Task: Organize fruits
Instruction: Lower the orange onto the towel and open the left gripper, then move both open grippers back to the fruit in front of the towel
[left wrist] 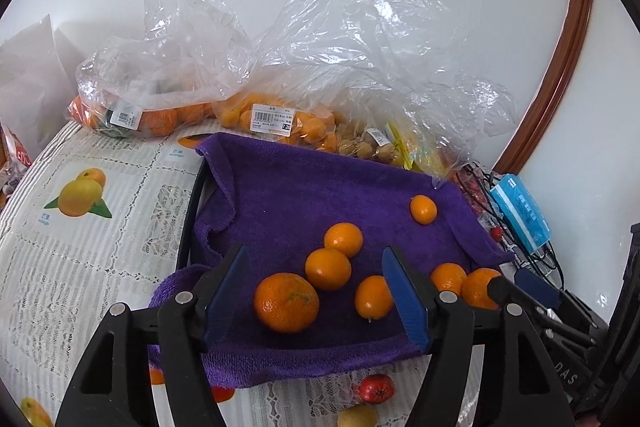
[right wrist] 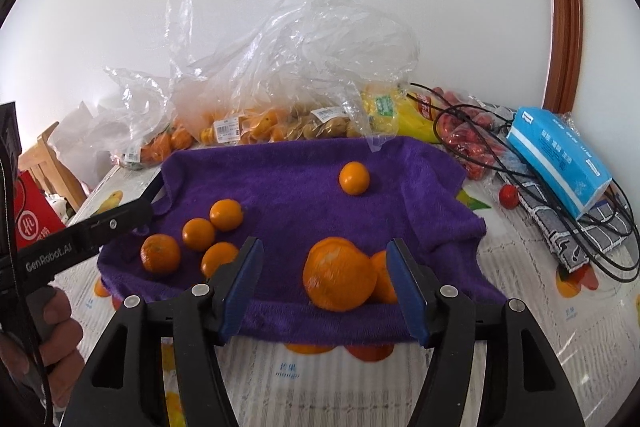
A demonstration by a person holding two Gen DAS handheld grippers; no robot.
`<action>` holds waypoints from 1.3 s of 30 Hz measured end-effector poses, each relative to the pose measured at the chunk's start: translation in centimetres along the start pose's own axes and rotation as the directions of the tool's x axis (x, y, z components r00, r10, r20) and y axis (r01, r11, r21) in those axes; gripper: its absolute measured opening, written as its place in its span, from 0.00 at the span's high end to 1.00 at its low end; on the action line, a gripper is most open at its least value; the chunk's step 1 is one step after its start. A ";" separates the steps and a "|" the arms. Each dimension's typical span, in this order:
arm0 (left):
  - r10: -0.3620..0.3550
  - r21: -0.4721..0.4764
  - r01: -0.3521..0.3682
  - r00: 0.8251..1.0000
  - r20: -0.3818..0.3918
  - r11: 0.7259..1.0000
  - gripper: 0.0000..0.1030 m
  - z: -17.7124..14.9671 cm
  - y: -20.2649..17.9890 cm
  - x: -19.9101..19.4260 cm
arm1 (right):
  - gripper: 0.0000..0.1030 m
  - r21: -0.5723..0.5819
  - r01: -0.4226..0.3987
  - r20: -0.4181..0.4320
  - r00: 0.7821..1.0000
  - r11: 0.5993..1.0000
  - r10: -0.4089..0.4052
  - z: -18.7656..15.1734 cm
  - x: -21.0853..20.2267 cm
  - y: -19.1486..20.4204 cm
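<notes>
The left gripper (left wrist: 314,297) hovers low over the near edge of the purple towel (left wrist: 288,195), its jaws spread wide and empty, a mandarin (left wrist: 286,302) and a smaller kumquat (left wrist: 373,297) lying on the cloth between them. The right gripper (right wrist: 324,291) is likewise wide apart and holds nothing, with a large orange (right wrist: 339,273) resting on the towel between its blue pads (right wrist: 406,291). A lone kumquat (right wrist: 354,178) sits well apart, farther back. Bagged fruit (left wrist: 276,123) lines the wall behind.
</notes>
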State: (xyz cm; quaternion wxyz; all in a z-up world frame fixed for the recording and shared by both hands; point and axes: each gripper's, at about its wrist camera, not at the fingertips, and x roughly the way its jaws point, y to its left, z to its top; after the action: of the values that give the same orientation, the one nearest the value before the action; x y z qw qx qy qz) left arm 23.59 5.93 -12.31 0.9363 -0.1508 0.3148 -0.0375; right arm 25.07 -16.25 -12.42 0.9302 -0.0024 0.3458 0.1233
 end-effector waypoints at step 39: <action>0.150 -0.085 -0.157 0.986 -0.078 0.984 0.30 -3.3 6.9 -3.3 | 0.71 -0.099 -0.096 -0.244 0.967 0.990 0.069 -5.5 3.5 9.0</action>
State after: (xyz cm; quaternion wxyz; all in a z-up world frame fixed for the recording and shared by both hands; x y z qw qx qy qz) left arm 18.84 12.15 -15.00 0.9167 -0.1673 0.3602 0.0439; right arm 22.04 -7.23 -18.13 0.8740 -0.0539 0.4482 0.1796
